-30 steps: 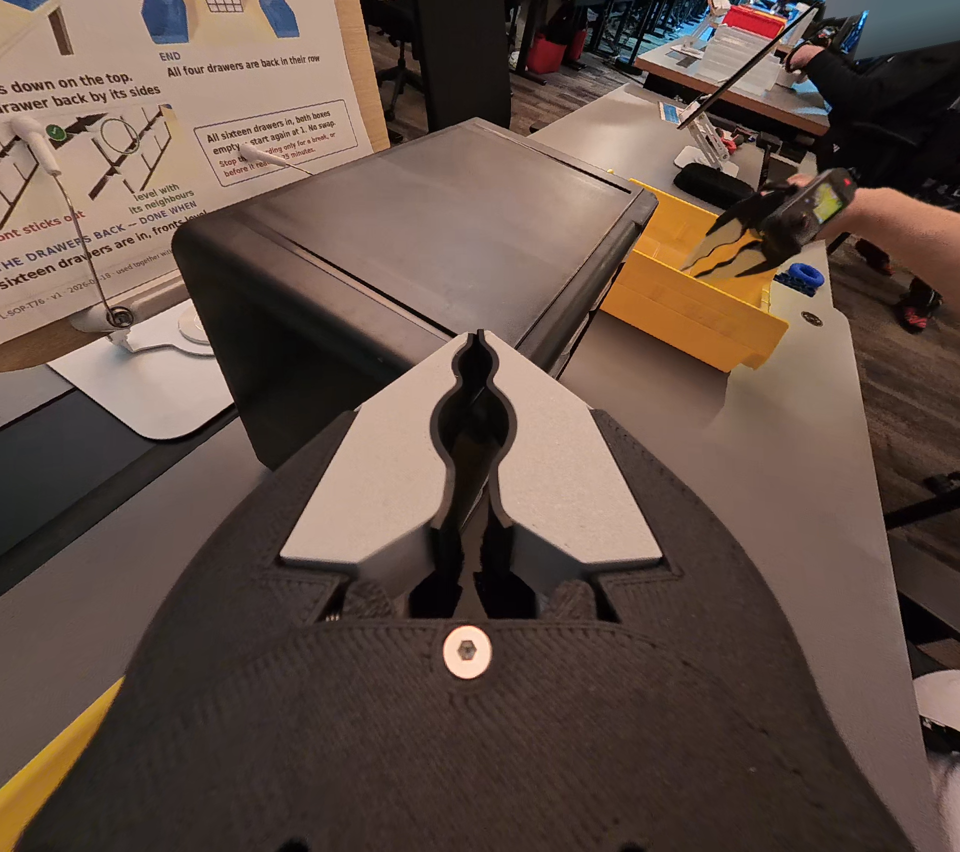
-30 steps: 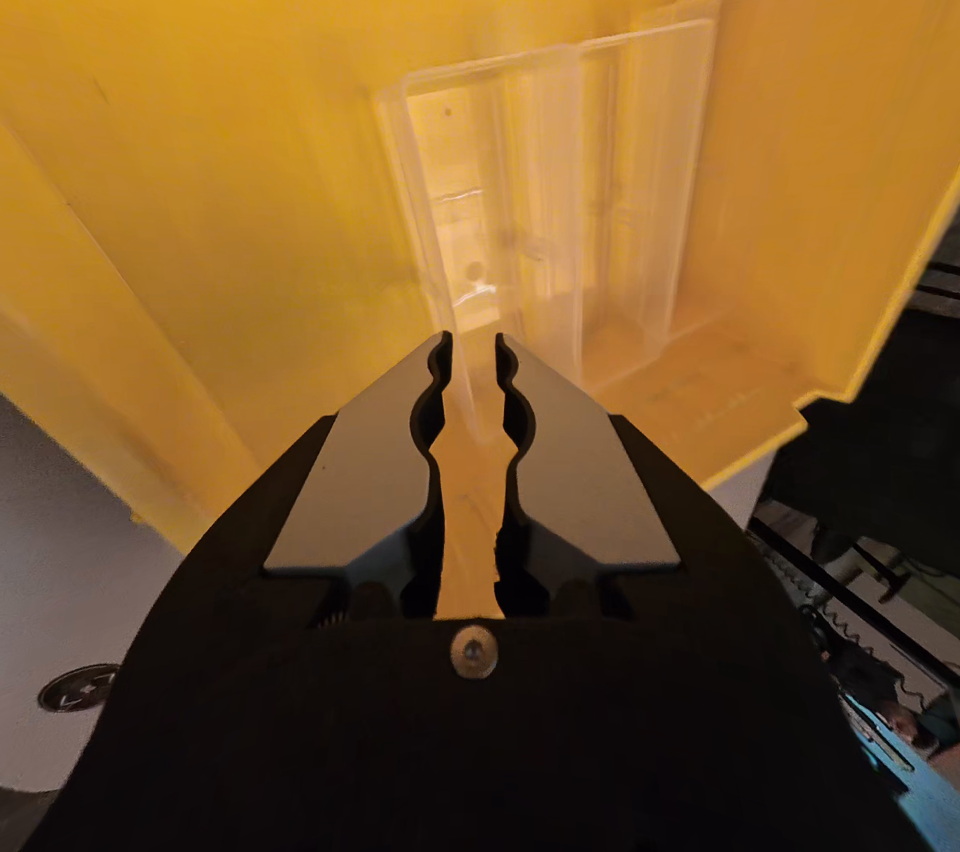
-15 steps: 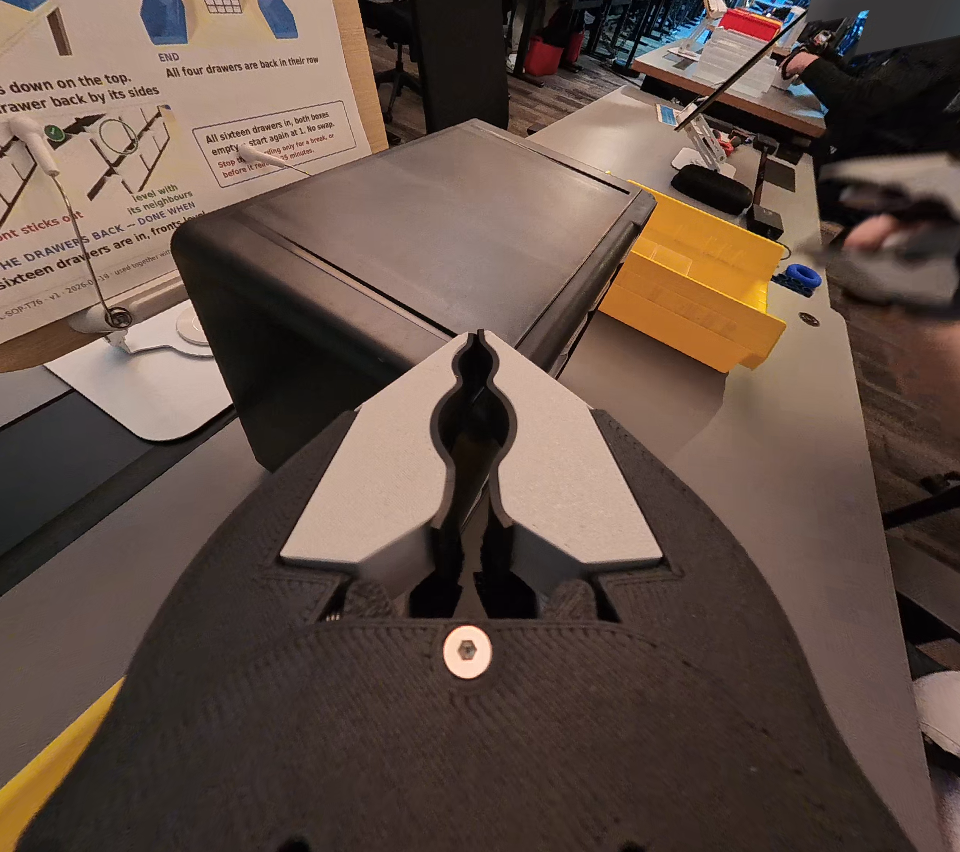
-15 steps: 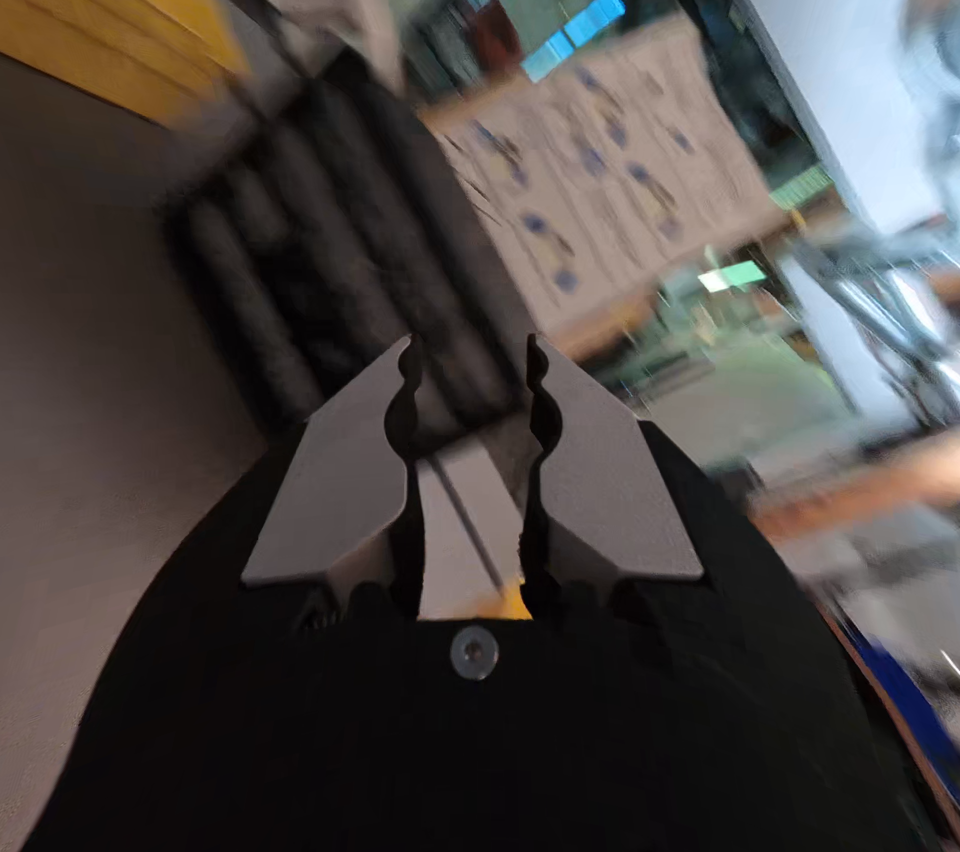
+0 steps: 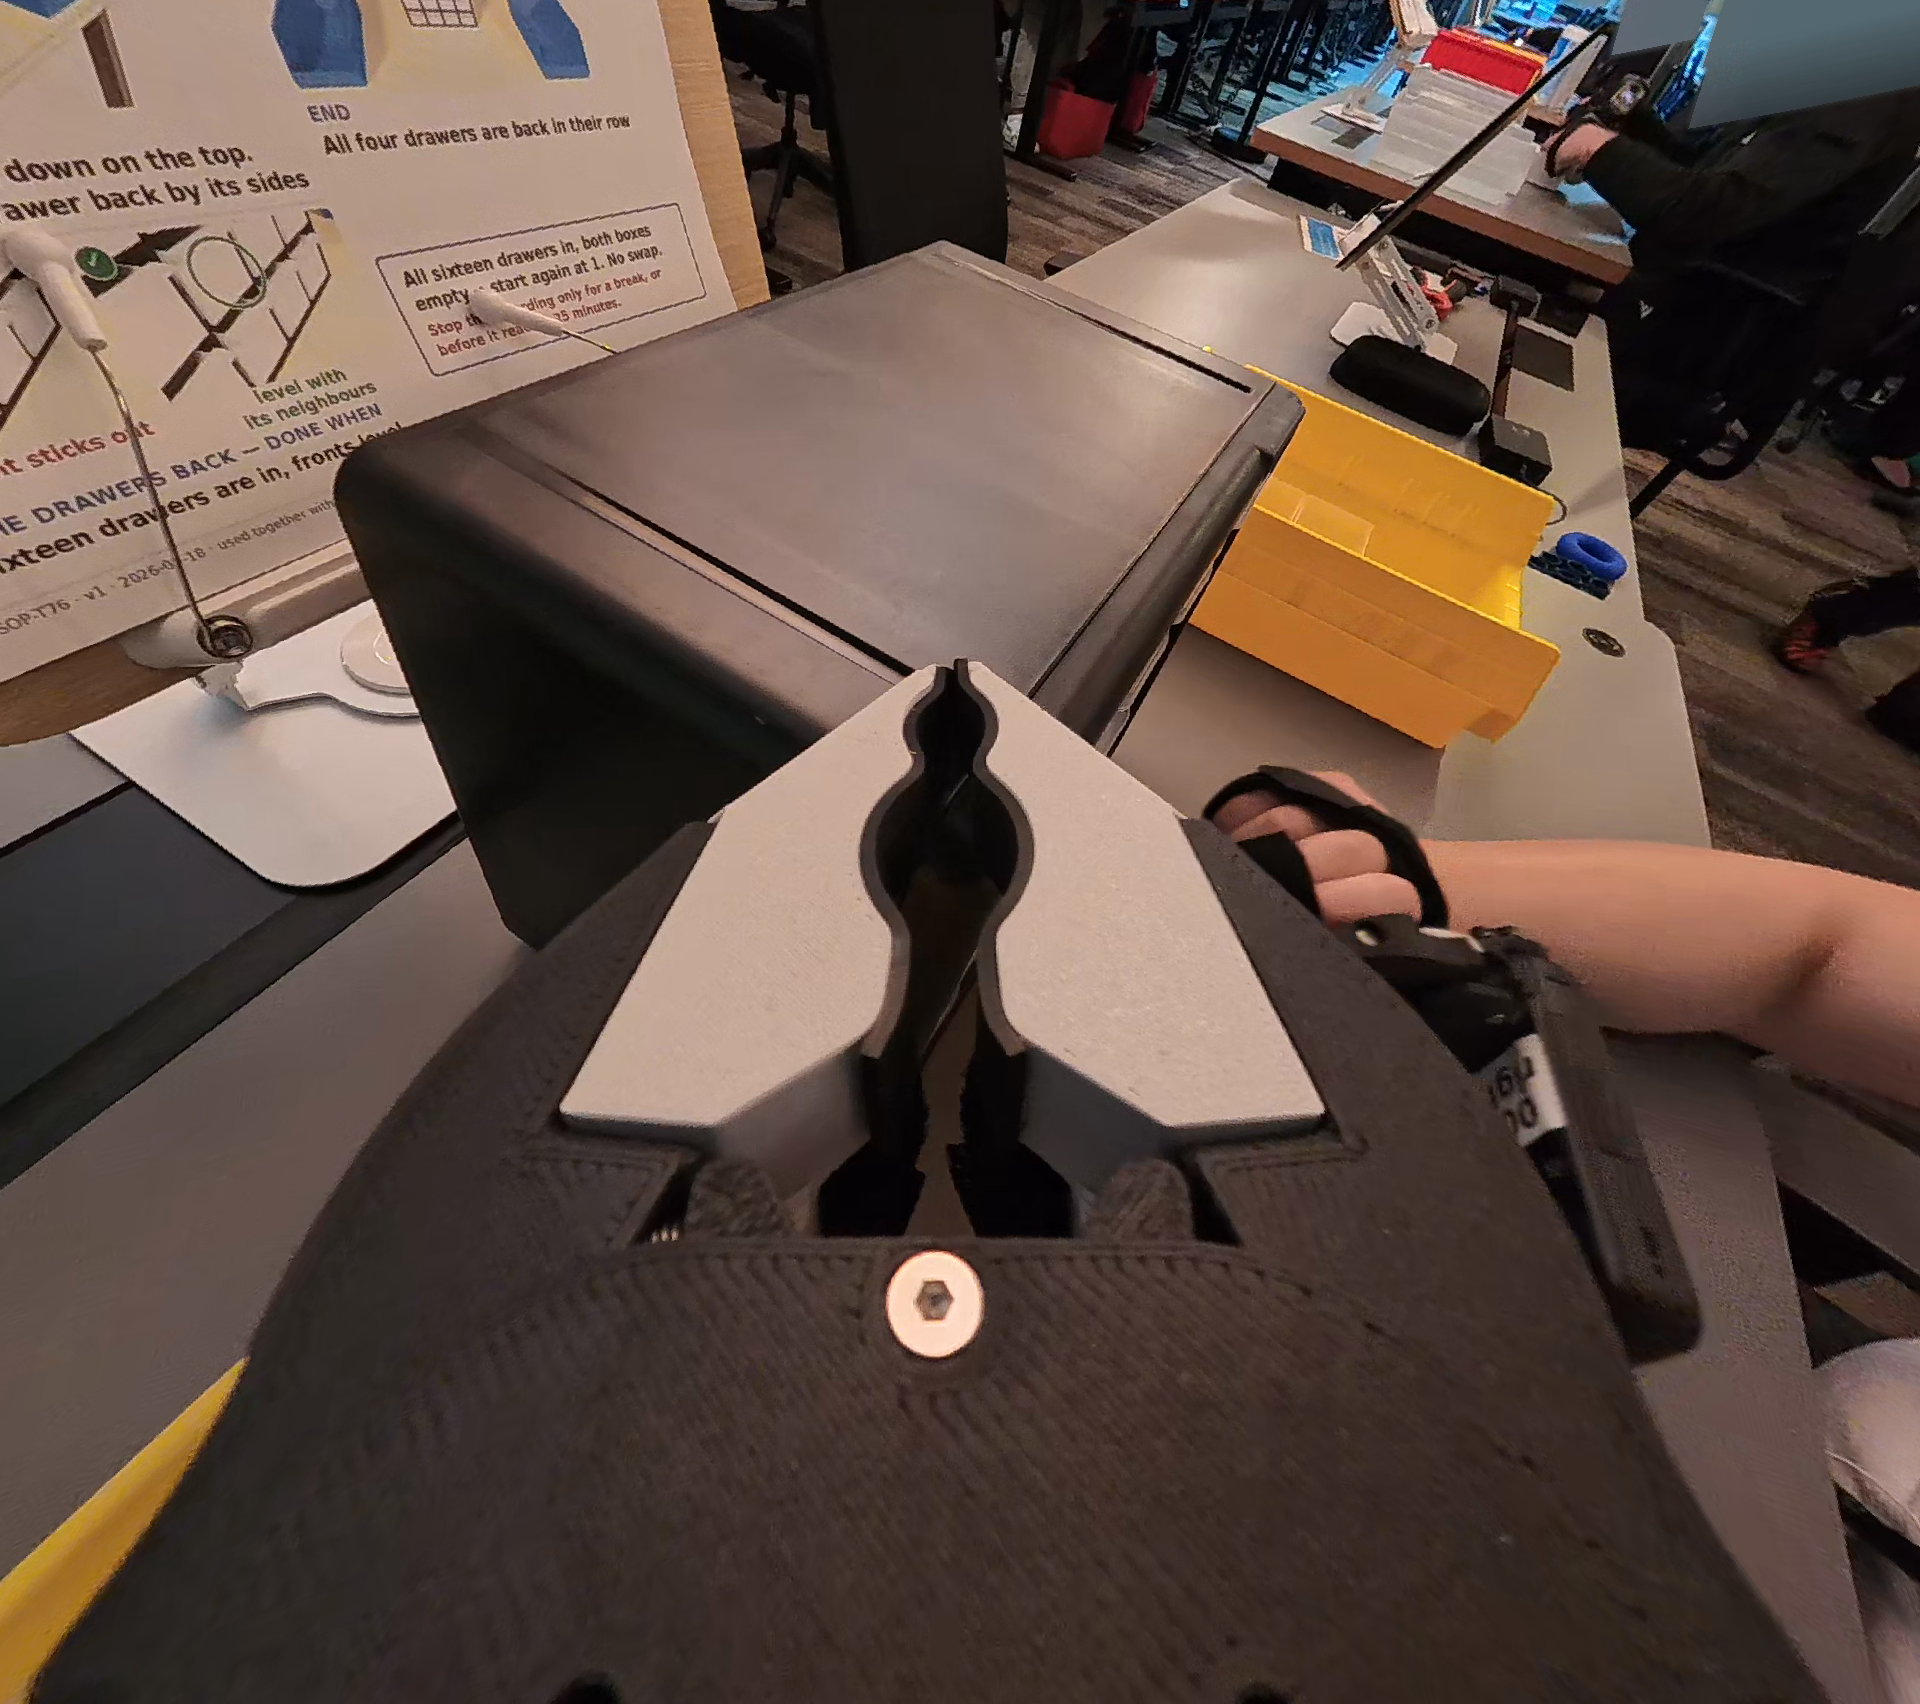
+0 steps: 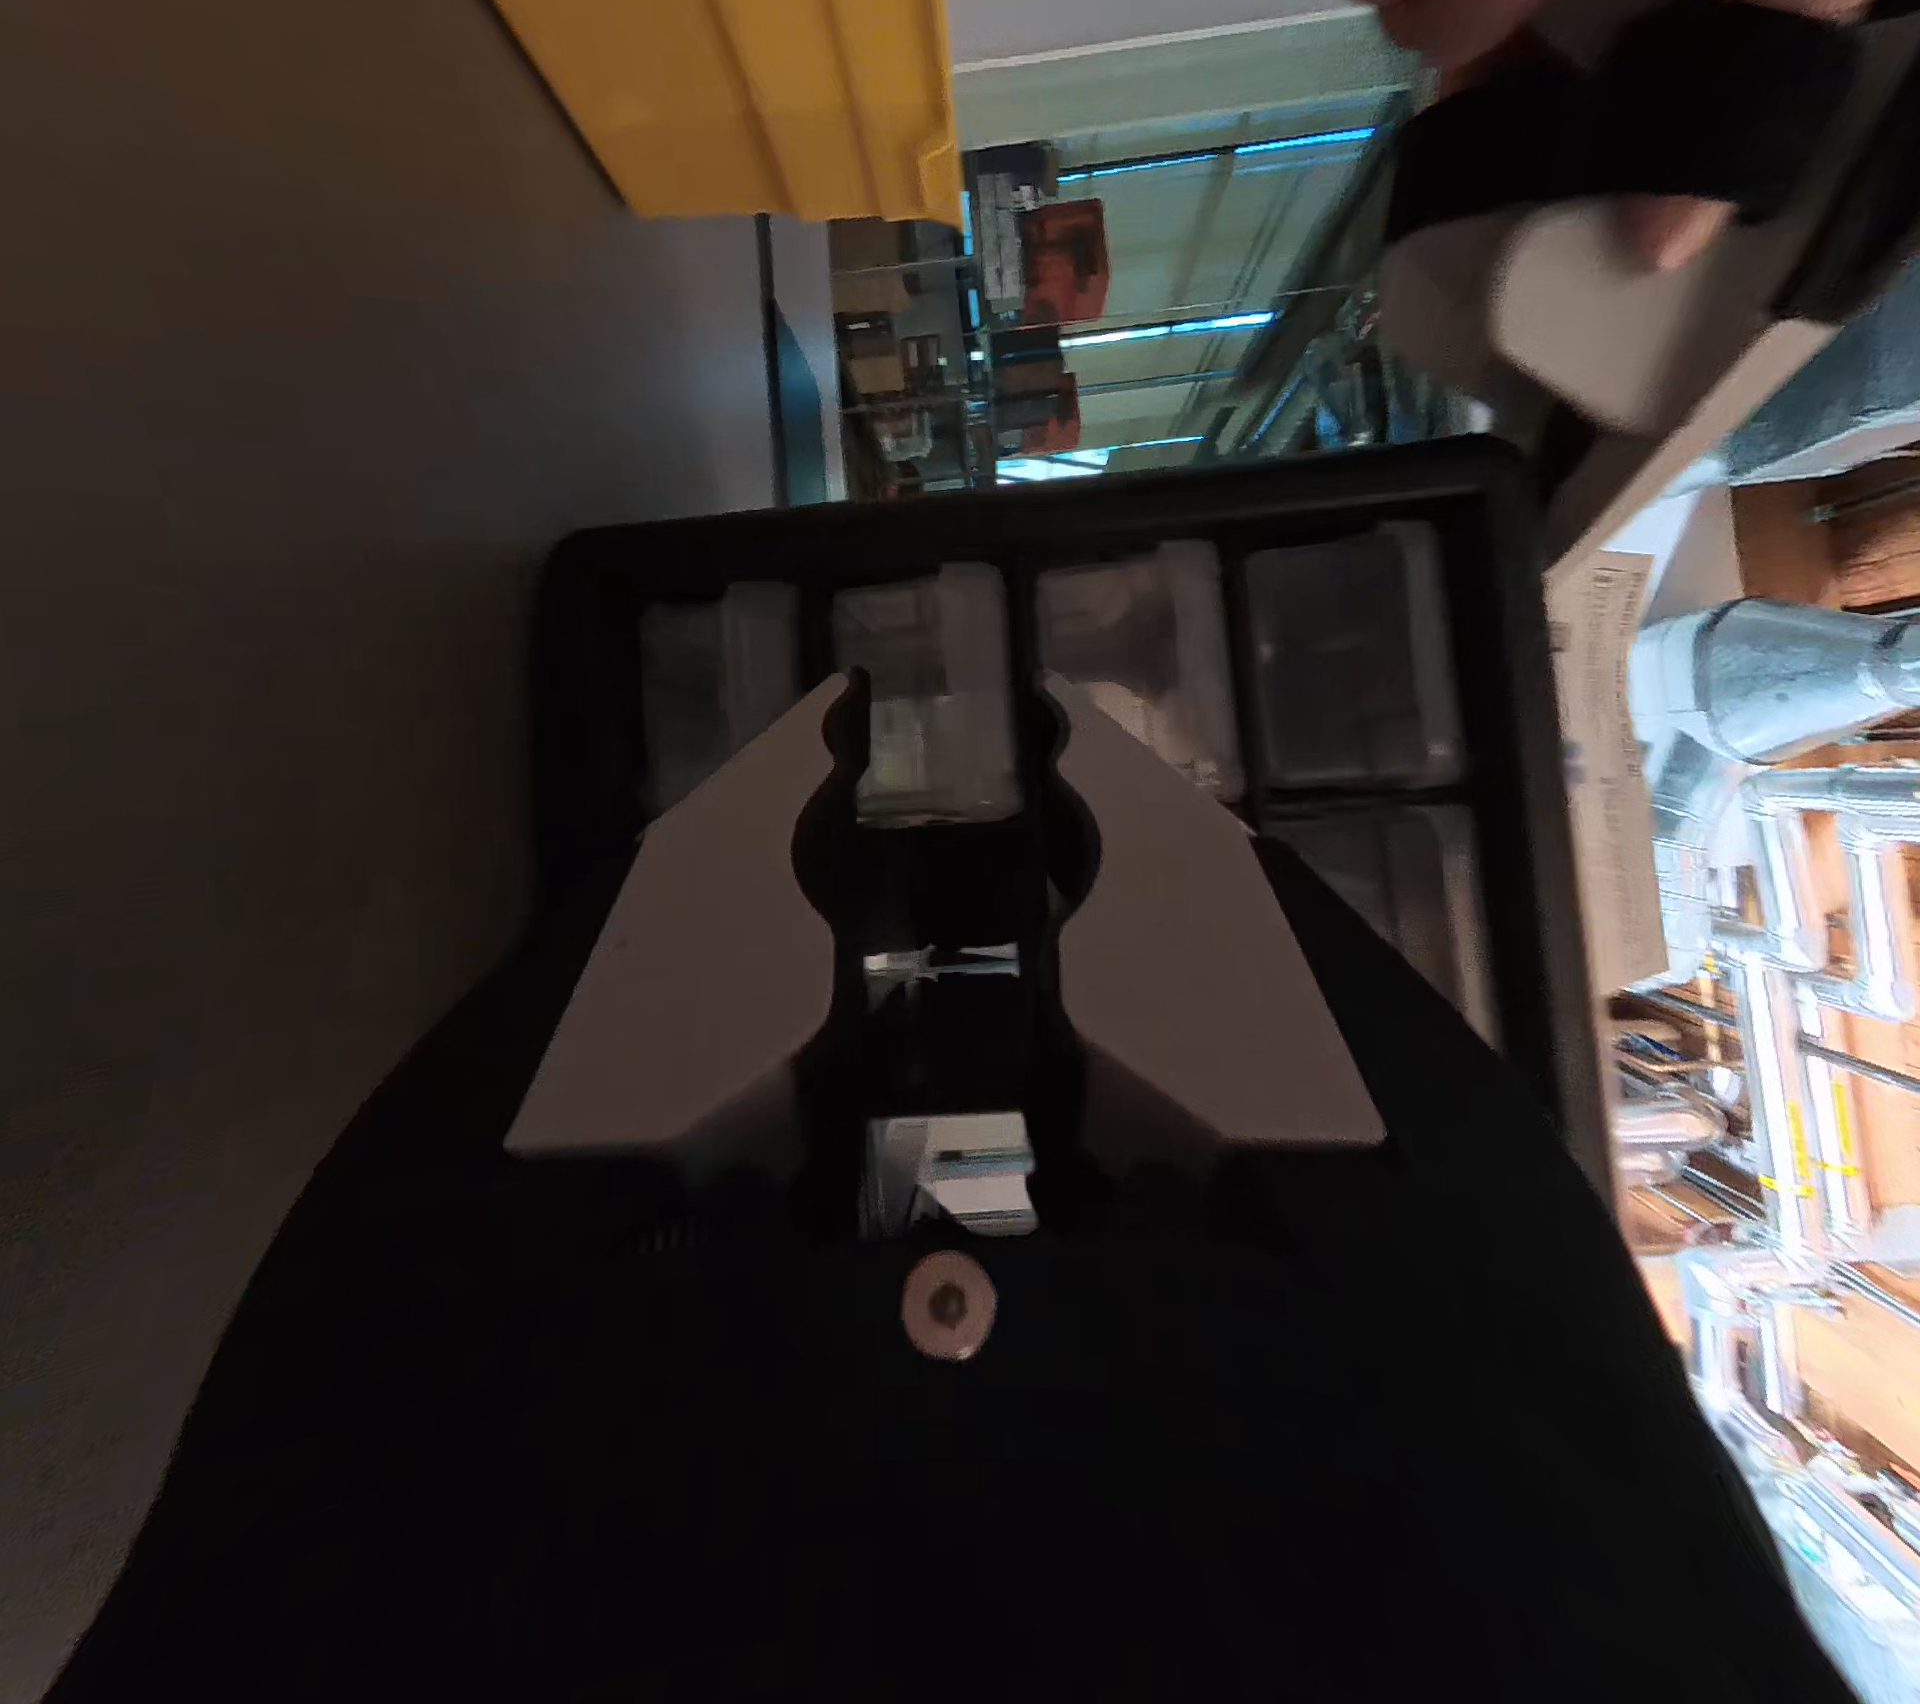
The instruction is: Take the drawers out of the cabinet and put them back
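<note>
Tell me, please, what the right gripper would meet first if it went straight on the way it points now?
Probably a clear drawer in the front of the black cabinet: the open right gripper lines up with it, though depth is unclear in the blur.

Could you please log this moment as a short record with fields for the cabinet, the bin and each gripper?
cabinet: black cabinet on grey table, clear drawers in front face
bin: yellow bin on the table just beyond the cabinet
left gripper: shut, empty, above the cabinet's near edge
right gripper: open, rolled sideways, facing the drawer fronts, holding nothing
poster: instruction poster behind the cabinet
</note>
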Motion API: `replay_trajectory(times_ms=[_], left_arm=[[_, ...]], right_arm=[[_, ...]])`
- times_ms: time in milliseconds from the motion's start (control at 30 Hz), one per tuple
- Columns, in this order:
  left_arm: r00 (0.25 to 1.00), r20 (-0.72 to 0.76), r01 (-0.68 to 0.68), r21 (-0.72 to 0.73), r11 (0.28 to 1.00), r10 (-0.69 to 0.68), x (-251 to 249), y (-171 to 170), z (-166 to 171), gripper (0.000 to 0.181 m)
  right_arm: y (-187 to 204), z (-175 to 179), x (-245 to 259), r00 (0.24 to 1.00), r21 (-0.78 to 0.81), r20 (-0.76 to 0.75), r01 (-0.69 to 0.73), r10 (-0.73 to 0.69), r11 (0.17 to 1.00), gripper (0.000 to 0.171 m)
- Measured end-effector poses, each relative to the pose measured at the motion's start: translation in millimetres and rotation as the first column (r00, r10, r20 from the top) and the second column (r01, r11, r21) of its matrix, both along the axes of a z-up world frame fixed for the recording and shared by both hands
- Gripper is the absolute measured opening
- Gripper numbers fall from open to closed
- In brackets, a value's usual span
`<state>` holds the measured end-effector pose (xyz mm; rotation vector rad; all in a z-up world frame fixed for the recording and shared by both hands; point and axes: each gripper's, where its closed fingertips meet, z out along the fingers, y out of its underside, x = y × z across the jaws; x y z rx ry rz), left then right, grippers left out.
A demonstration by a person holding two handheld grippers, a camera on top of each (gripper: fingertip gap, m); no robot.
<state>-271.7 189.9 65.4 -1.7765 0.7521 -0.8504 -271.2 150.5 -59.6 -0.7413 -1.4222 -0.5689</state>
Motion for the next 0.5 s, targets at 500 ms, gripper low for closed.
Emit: replay_trajectory(times_ms=[500], left_arm=[[1.000,0.003,0.003,0.001,1.000,-0.003,0,0,0,0.000]], right_arm=[[-7,8,0,0.999,0.129,0.048,-0.015,0.009,0.992,0.009]])
